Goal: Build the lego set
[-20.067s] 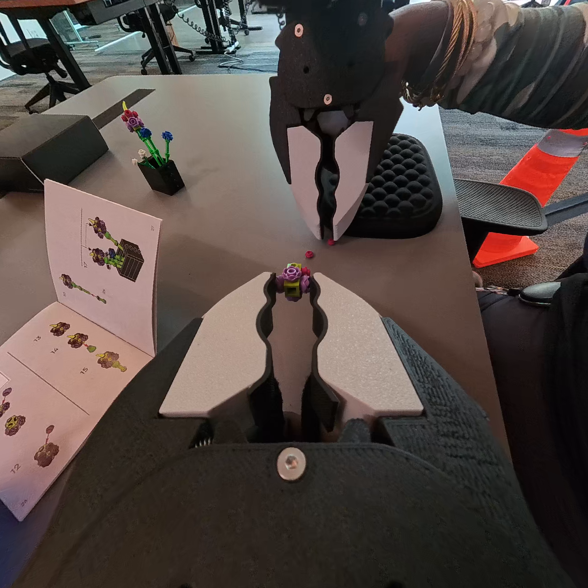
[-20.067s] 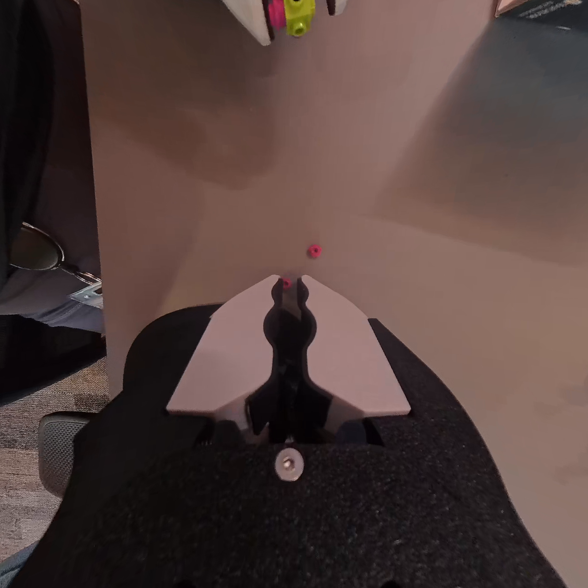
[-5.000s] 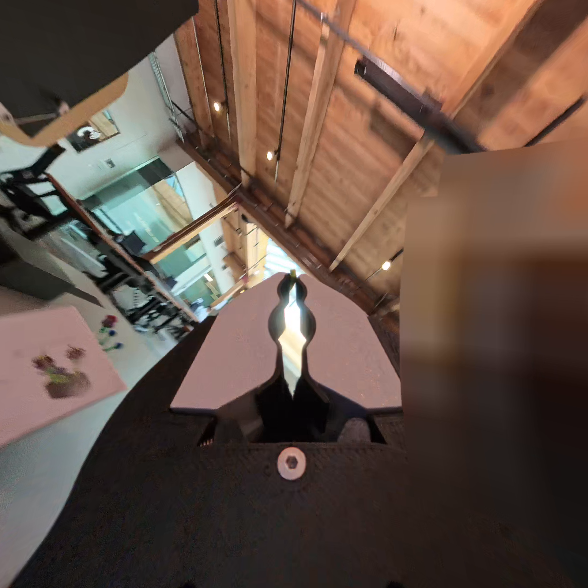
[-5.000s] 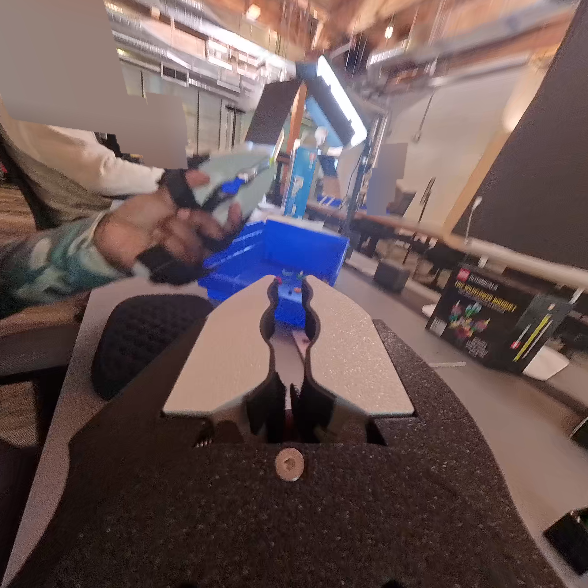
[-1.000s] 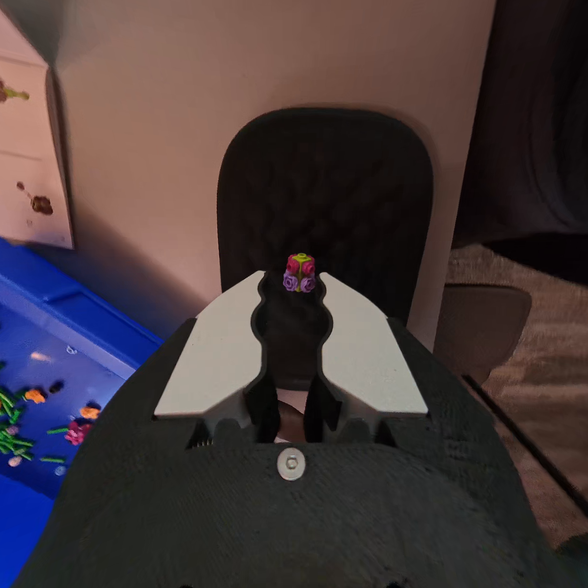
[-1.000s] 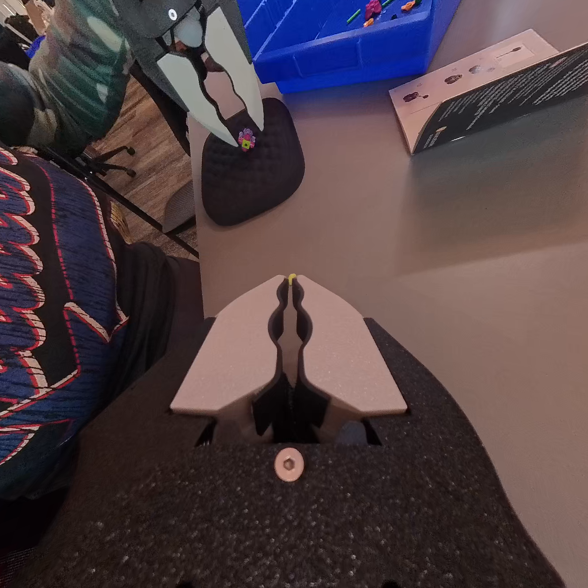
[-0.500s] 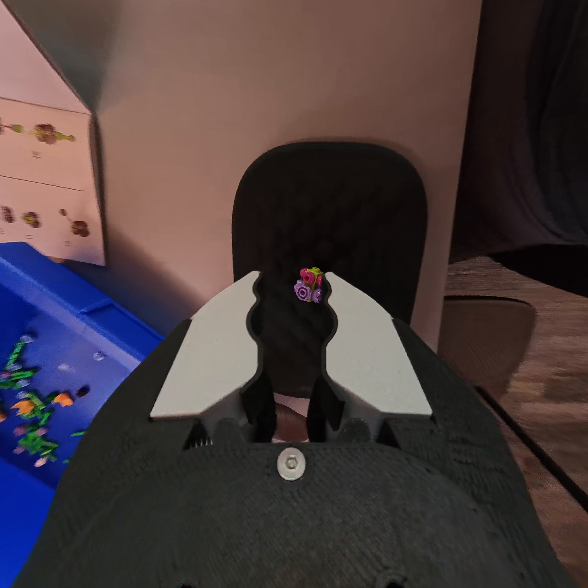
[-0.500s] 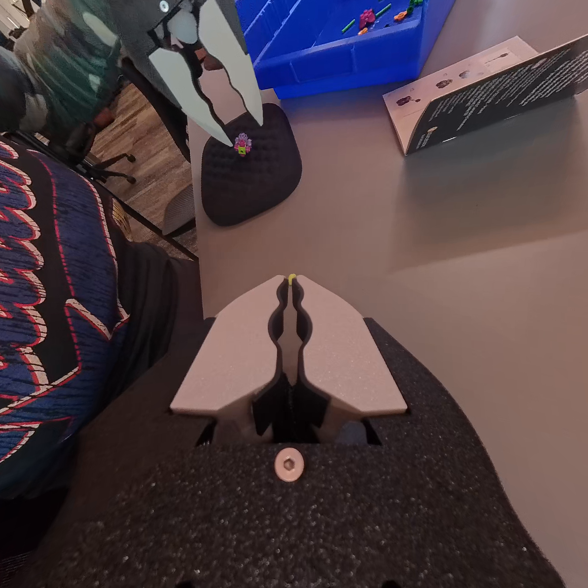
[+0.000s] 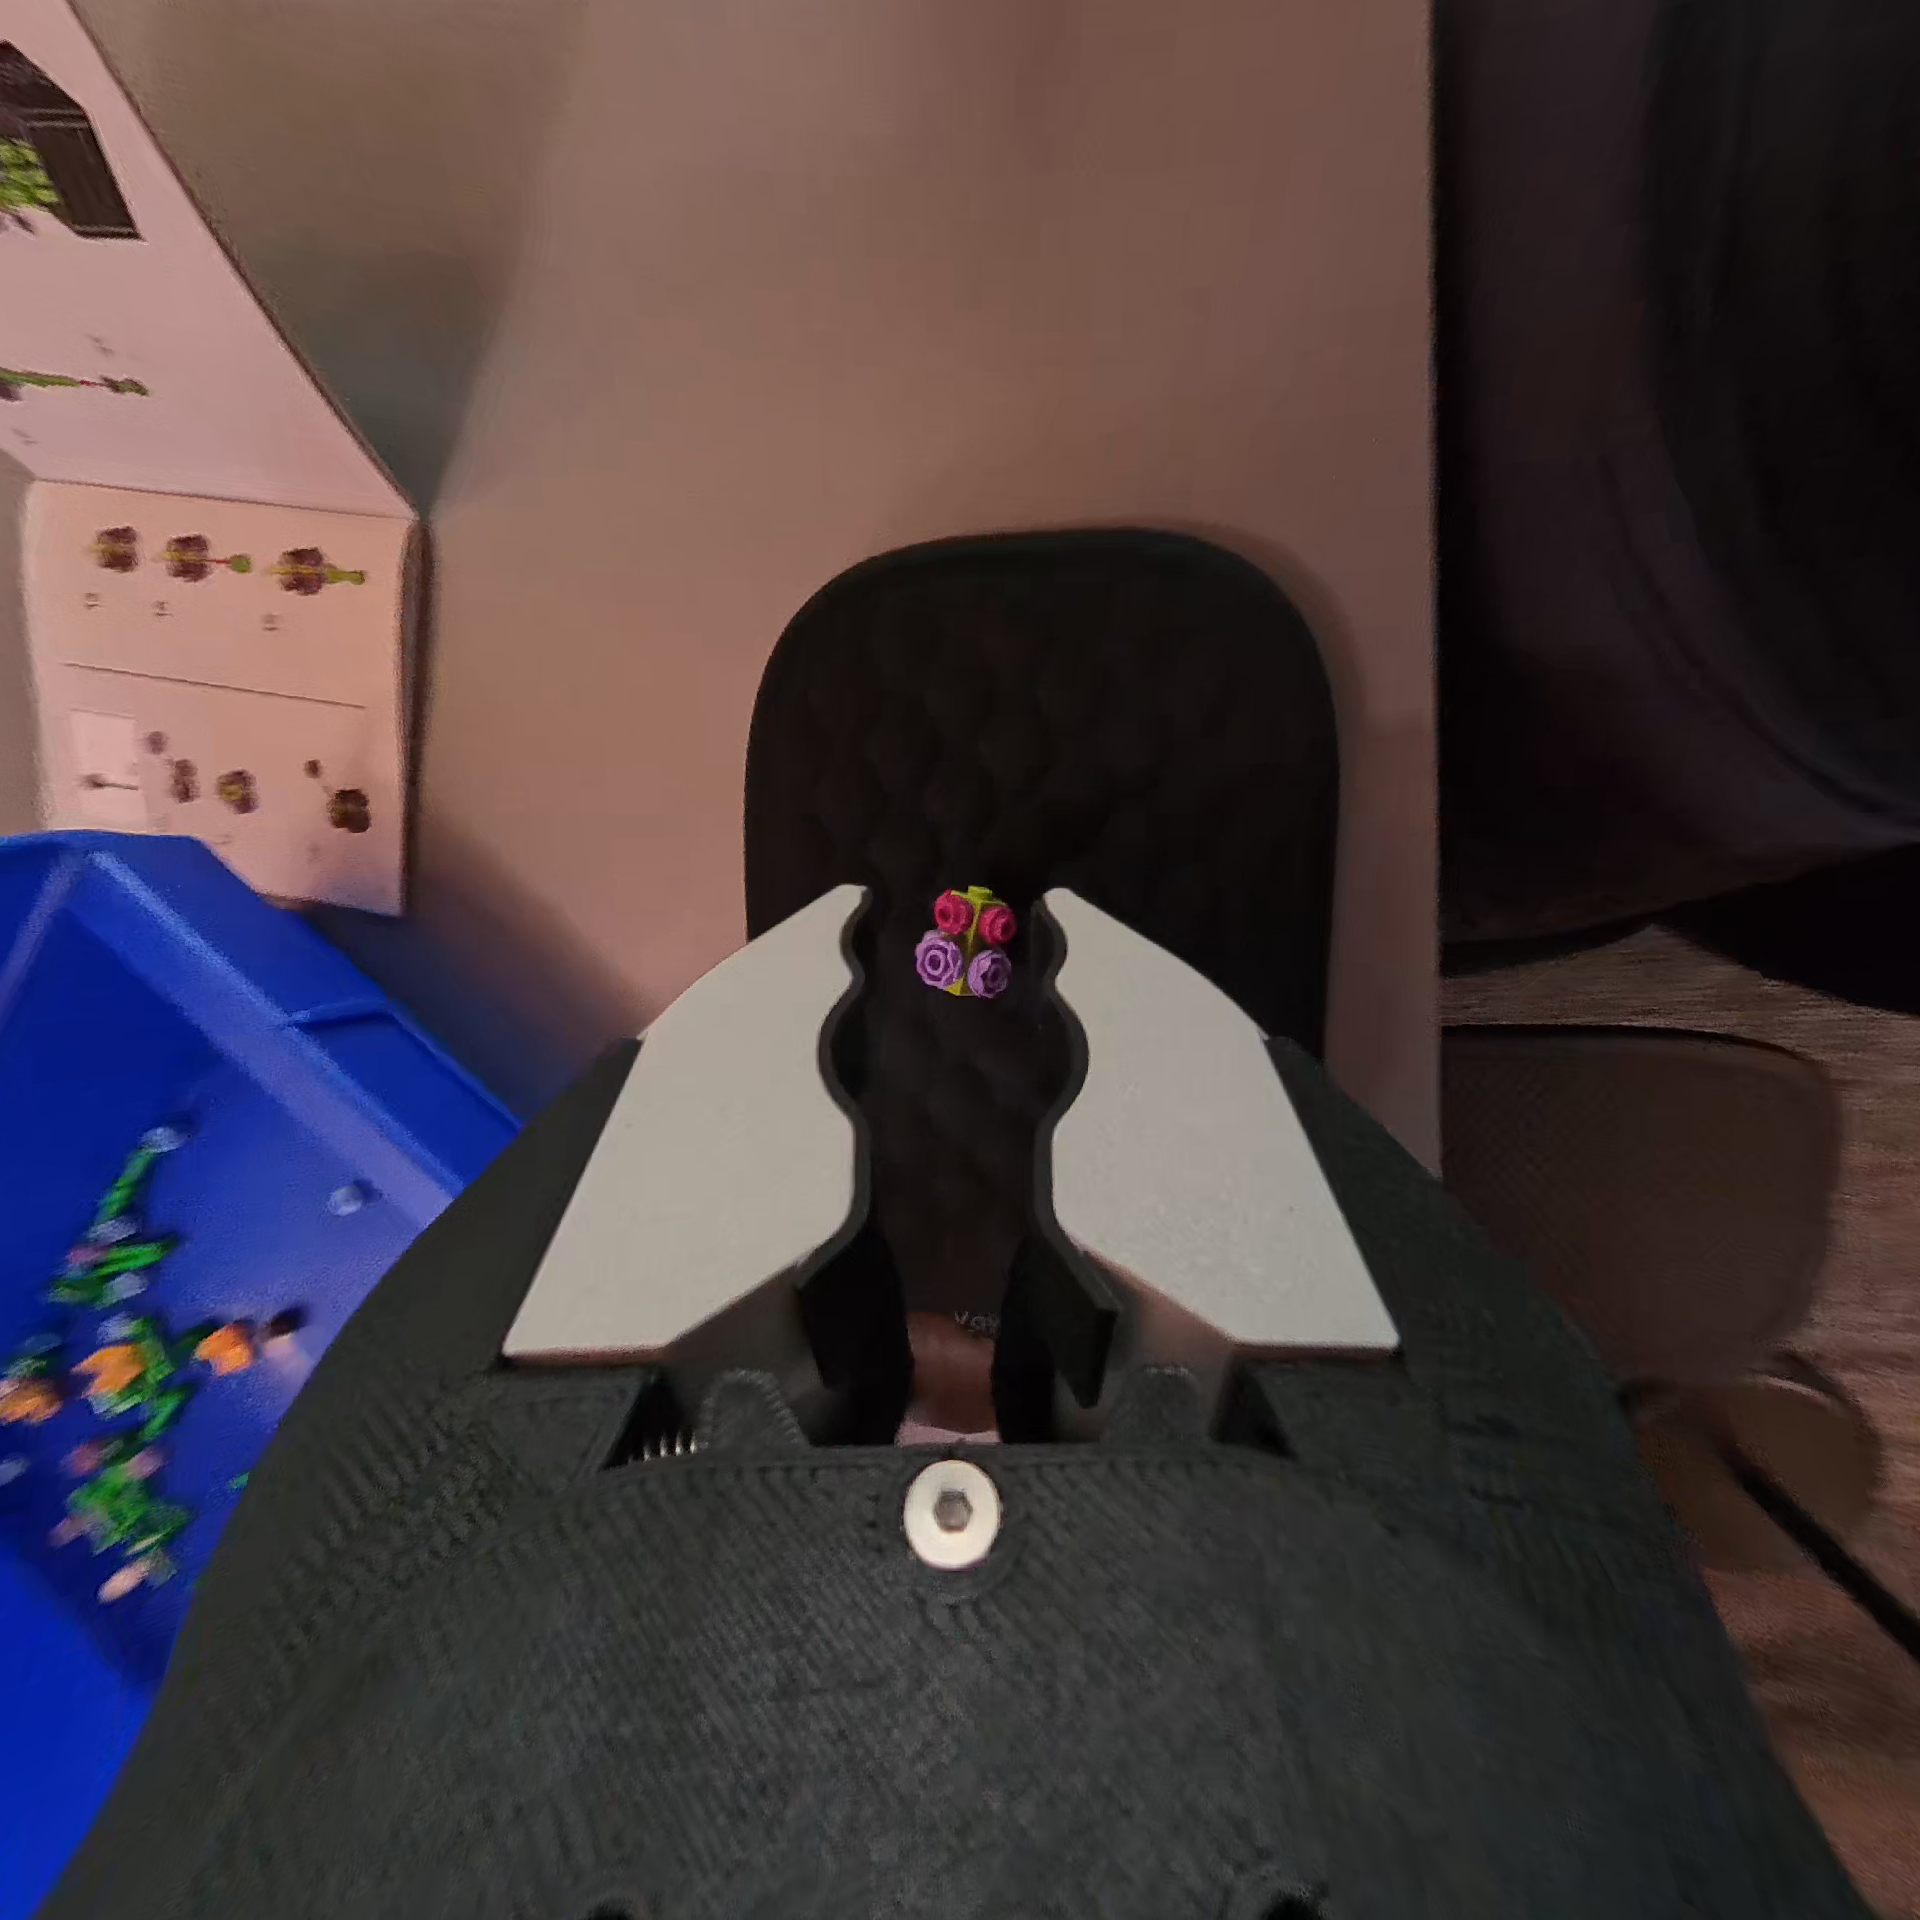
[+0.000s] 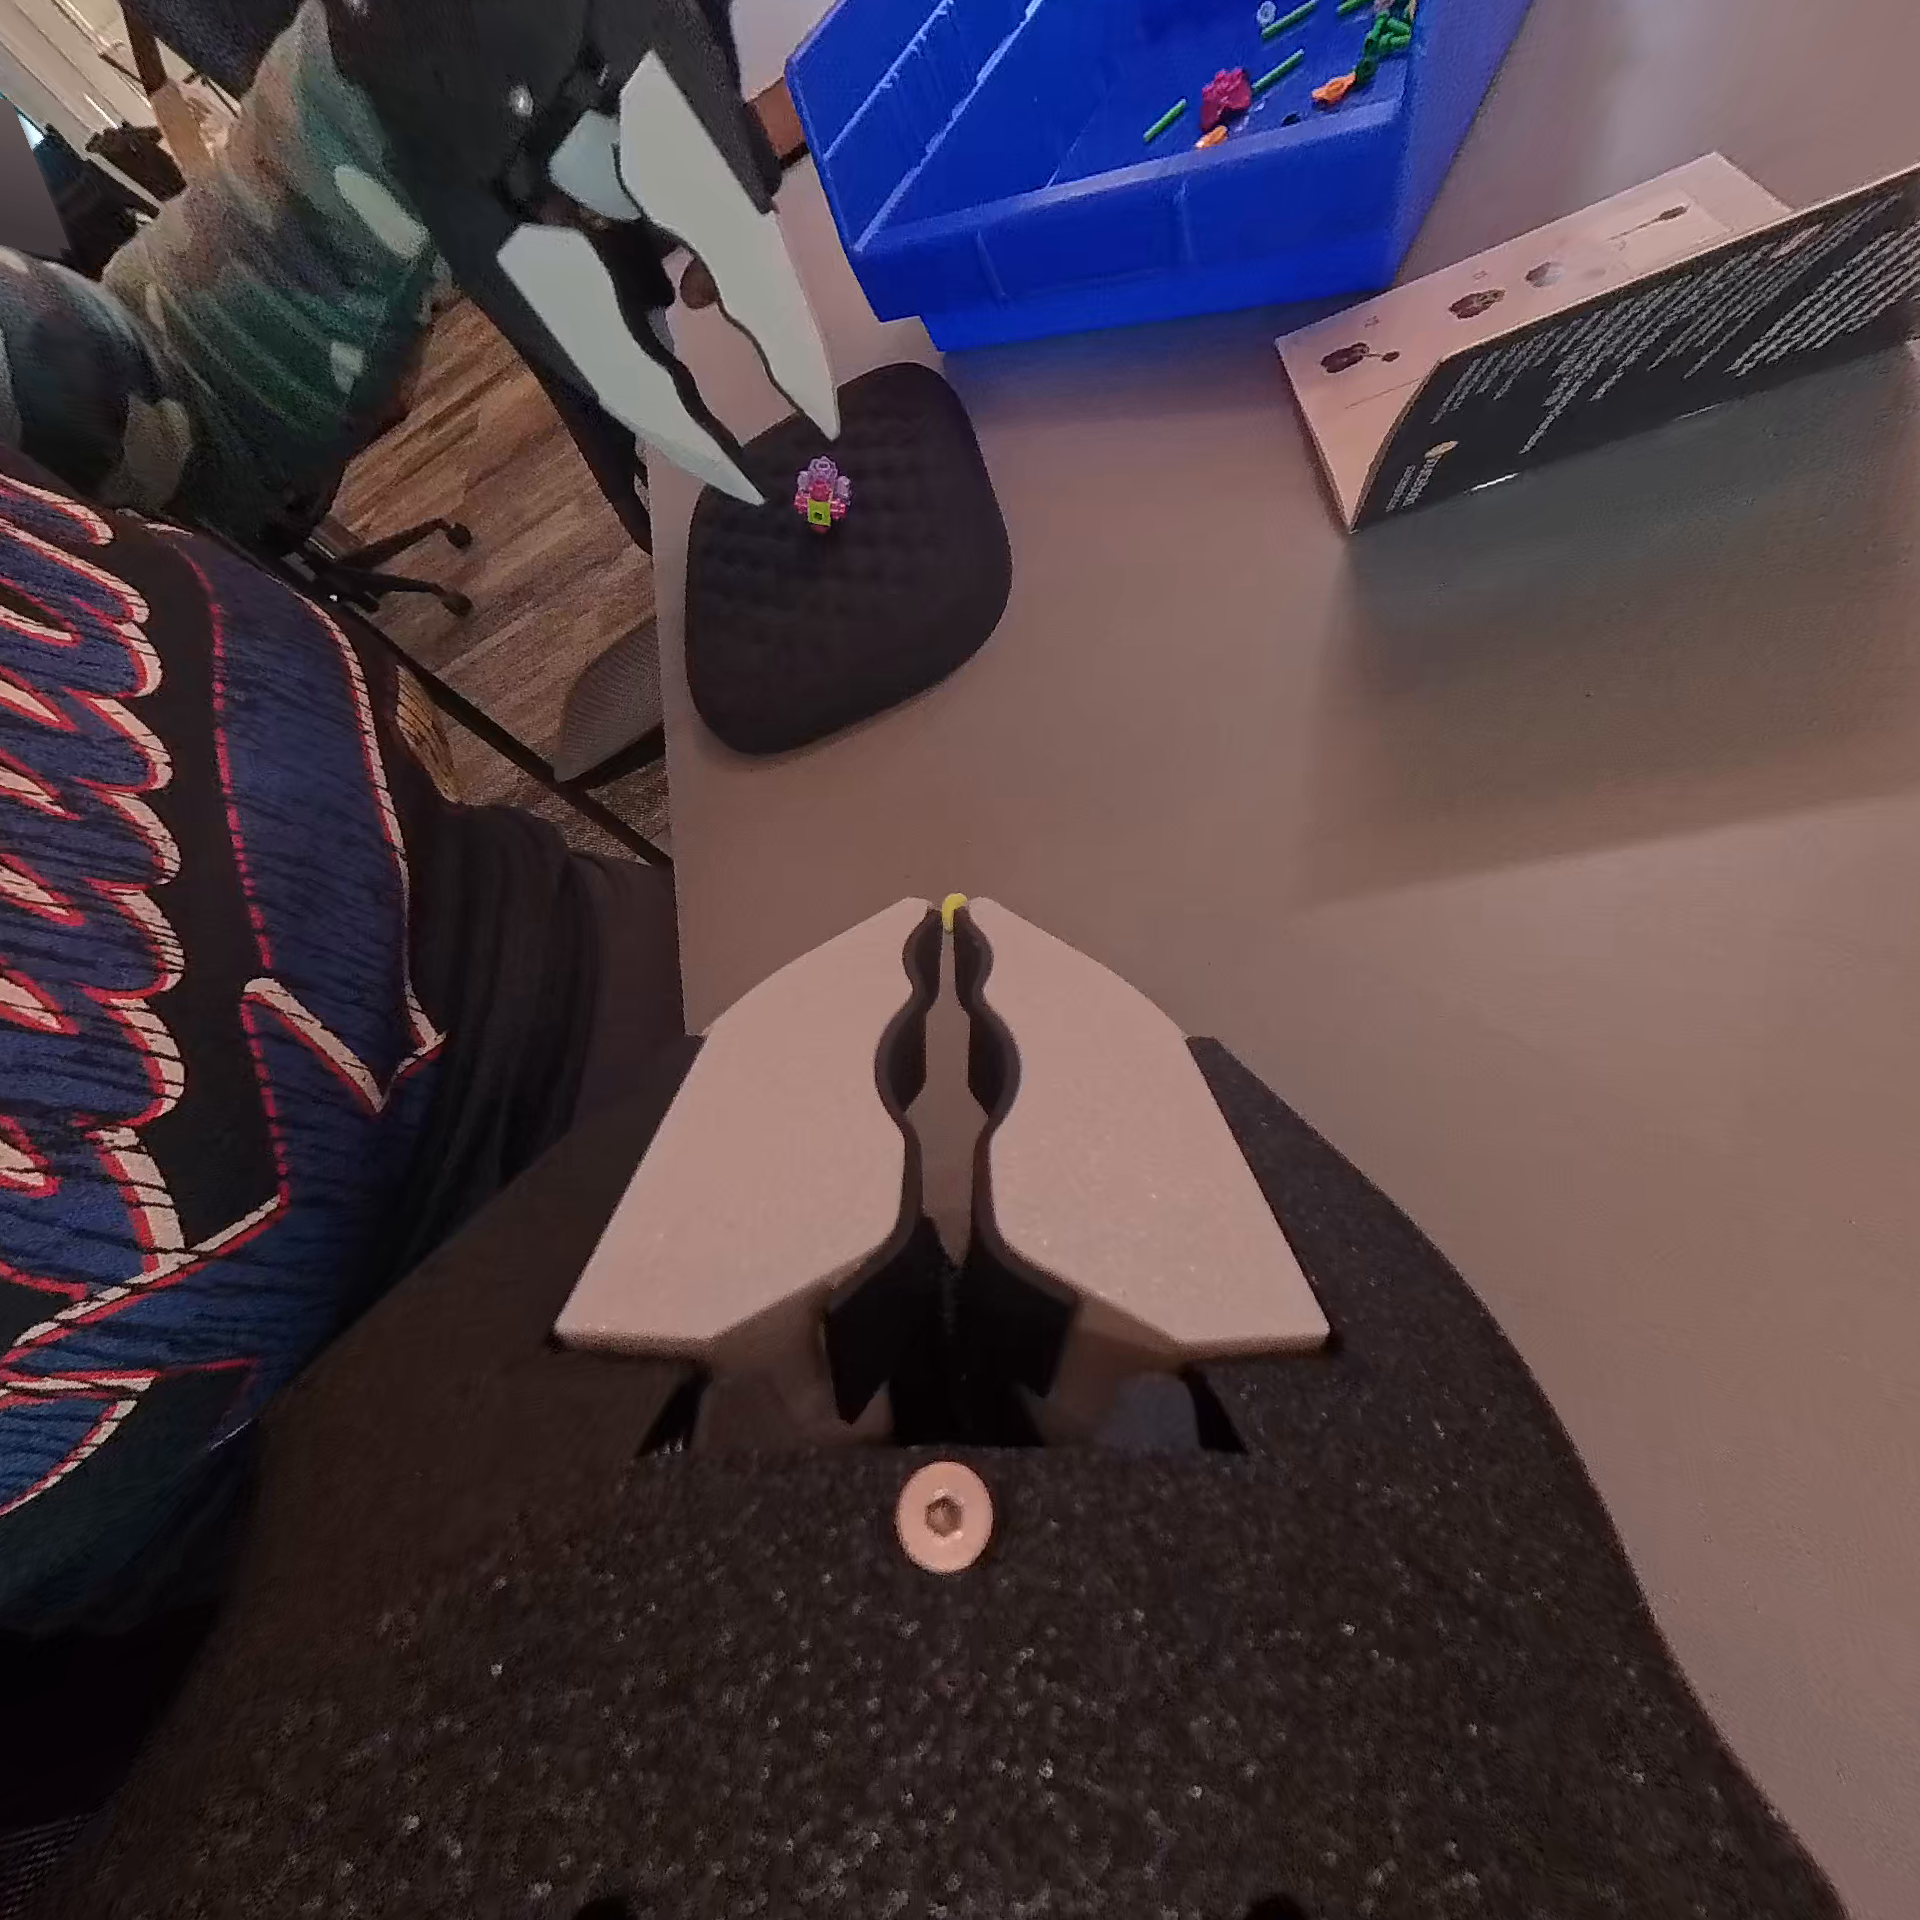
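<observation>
In the left wrist view, the left gripper [image 9: 954, 909] fills the lower half of the frame, its two pale fingers spread apart with nothing held between them. Just past the tips, at the centre of the frame, the flower cluster [image 9: 966, 943] of two magenta and two purple blooms on a lime-green brick sits on the black dimpled pad [image 9: 1039, 727], clear of both fingers. The pad lies on the grey desk [image 9: 831, 312] near its right edge. A blue bin [image 9: 260, 1039] with blurred green, orange and purple pieces occupies the lower left, and the open instruction booklet [image 9: 208, 665] stands at the left edge above it. In the right wrist view, the right gripper [image 10: 951, 912] takes up the lower centre, its fingers pressed nearly together and pinching a small yellow-green piece [image 10: 952, 910] at the very tips, above the desk [image 10: 1455, 935]. In the upper left, the left gripper [image 10: 795, 462] points down over the pad [image 10: 842, 623], fingers parted, with the flower cluster [image 10: 821, 494] resting on the pad between and just below its tips. The blue bin [image 10: 1091, 229] sits at the top centre, the booklet [image 10: 1610, 332] at the upper right. A person's patterned blue, red and white shirt [image 10: 156, 883] fills the left side.
</observation>
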Demonstrator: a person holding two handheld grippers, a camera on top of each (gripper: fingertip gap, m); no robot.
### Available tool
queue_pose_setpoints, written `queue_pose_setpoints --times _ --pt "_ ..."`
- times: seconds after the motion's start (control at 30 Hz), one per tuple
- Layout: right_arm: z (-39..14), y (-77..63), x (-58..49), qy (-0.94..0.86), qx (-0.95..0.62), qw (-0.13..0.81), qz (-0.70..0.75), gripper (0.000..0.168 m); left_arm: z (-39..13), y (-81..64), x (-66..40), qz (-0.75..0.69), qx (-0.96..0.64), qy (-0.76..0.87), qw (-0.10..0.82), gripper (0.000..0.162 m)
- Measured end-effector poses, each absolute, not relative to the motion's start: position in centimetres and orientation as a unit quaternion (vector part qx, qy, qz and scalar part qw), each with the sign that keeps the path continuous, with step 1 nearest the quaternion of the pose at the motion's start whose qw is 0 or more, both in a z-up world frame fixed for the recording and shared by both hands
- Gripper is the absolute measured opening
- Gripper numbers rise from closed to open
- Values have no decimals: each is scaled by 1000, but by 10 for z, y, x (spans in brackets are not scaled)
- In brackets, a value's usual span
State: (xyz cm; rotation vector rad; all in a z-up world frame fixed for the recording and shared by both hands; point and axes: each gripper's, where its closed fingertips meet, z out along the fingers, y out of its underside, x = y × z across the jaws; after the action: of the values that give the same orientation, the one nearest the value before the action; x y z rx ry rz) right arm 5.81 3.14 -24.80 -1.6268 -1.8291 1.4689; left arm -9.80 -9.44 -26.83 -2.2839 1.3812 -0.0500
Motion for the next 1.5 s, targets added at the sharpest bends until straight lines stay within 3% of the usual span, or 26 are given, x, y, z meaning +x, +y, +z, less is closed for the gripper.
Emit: queue_pose_setpoints --times 0.13,0.3,0.47,0.87,1.5 --pt "-249 32 58 -635 -566 143 506 2 -264 -89 -103 -106 -847 488 185 20" --pt "-250 32 60 -632 -565 144 510 3 -272 -93 -106 -142 -837 522 80 28" --pt "-251 36 62 -629 -568 145 511 2 -282 -96 -106 -148 -829 539 30 28" --pt "-250 36 62 -625 -564 147 519 2 -285 -102 -107 -131 -828 545 29 20" --pt "-244 34 64 -623 -563 152 521 2 -277 -99 -106 -87 -750 653 64 29"
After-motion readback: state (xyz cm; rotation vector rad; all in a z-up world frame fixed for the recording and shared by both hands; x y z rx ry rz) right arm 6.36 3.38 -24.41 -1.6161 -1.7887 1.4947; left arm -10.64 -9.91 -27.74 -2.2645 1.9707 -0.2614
